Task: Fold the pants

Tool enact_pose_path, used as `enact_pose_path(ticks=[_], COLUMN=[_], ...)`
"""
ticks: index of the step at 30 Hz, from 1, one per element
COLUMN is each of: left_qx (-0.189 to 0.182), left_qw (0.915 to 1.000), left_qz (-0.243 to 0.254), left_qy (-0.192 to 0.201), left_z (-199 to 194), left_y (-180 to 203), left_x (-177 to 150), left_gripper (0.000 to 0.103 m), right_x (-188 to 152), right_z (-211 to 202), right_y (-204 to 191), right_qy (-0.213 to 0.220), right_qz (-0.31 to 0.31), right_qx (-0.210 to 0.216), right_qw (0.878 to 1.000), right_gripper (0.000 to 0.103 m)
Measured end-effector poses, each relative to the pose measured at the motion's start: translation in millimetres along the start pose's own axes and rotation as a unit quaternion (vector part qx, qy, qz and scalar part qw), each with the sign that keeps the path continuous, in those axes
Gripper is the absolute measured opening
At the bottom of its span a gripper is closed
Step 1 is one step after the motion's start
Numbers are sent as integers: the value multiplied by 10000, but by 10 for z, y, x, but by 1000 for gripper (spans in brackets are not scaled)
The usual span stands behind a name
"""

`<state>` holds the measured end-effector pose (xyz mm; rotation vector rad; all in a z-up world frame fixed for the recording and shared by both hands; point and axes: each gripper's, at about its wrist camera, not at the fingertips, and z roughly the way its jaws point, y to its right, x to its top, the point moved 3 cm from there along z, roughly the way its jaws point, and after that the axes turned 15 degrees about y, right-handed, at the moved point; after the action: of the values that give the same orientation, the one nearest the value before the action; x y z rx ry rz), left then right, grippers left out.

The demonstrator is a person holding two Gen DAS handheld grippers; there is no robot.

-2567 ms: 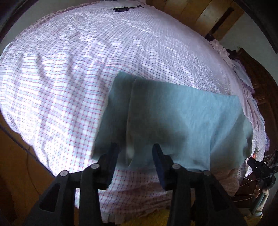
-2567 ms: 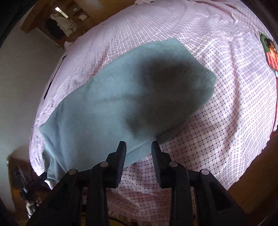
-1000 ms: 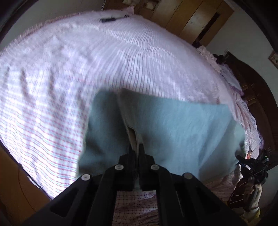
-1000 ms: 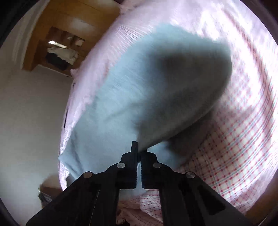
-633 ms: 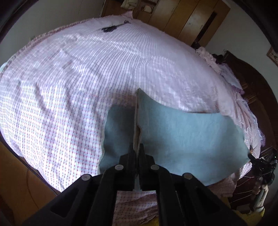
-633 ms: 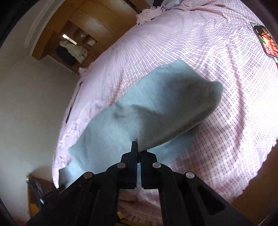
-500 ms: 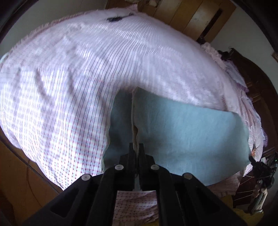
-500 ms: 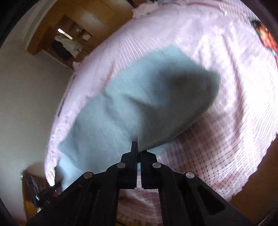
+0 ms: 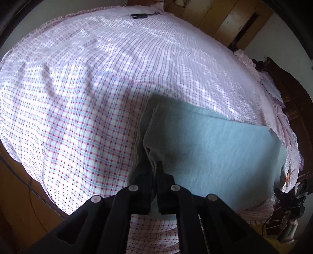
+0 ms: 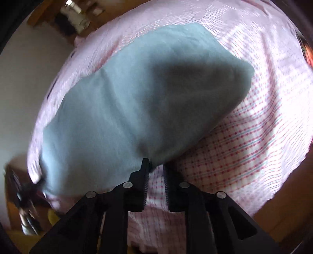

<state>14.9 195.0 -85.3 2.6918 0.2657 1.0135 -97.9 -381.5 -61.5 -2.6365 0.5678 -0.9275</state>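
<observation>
The grey-blue pants (image 9: 211, 146) lie folded on the checked bedsheet (image 9: 78, 97). My left gripper (image 9: 154, 166) is shut on the pants' near edge, where layered hems show. In the right wrist view the pants (image 10: 137, 97) spread up and to the left. My right gripper (image 10: 155, 166) has its jaws a little apart, with sheet showing between them. The pants' edge sits at the left fingertip (image 10: 145, 163), free of the grip.
A dark small object (image 9: 139, 15) lies at the far side of the bed. Wooden wardrobes (image 9: 225, 17) stand beyond it. Dark wooden furniture (image 9: 293, 101) is at the right. The bed's wooden frame (image 9: 23, 195) runs along the near left.
Both grippers shut on the pants' near edge, lifted it, then lowered it forward. My right gripper has now opened and let the fabric go. My left stays shut.
</observation>
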Motion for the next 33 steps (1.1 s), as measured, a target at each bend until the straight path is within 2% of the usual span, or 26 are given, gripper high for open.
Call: enact_pose_path(ticks=[5, 7, 11, 14, 16, 24, 27, 29, 33], left_qx=[-14, 72, -11, -58, -87, -77, -130, -121, -97], left_qw=[9999, 9996, 9988, 9981, 9977, 9977, 9974, 9975, 9981], left_qz=[131, 153, 152, 281, 367, 487, 540, 540, 450], left_qy=[97, 204, 466, 545, 562, 466, 468, 441, 401], left_z=[-86, -155, -289, -228, -120, 169, 202, 250, 328], left_y=[-16, -44, -15, 36, 60, 208, 244, 272, 315], left_x=[68, 111, 265, 371, 425, 385, 379, 370, 347], left_gripper=[5, 13, 19, 25, 33, 33, 33, 33, 33], right_x=[121, 164, 307, 432, 509, 996, 1259, 1404, 1618], right_z=[-188, -278, -336, -303, -270, -200, -141, -106, 83], right_y=[-182, -284, -425, -440, -421, -138, 13, 98, 197], right_qy=[-92, -45, 183, 283, 312, 635, 793, 855, 780], right_qz=[-755, -1103, -1481, -1473, -1458, -1194, -1041, -967, -955], right_qx=[-134, -164, -241, -302, -371, -823, -994, -1036, -1002], right_qw=[9970, 9937, 9885, 9882, 9881, 9874, 9864, 9862, 9873], right_gripper=[15, 15, 17, 18, 20, 26, 34, 43, 47])
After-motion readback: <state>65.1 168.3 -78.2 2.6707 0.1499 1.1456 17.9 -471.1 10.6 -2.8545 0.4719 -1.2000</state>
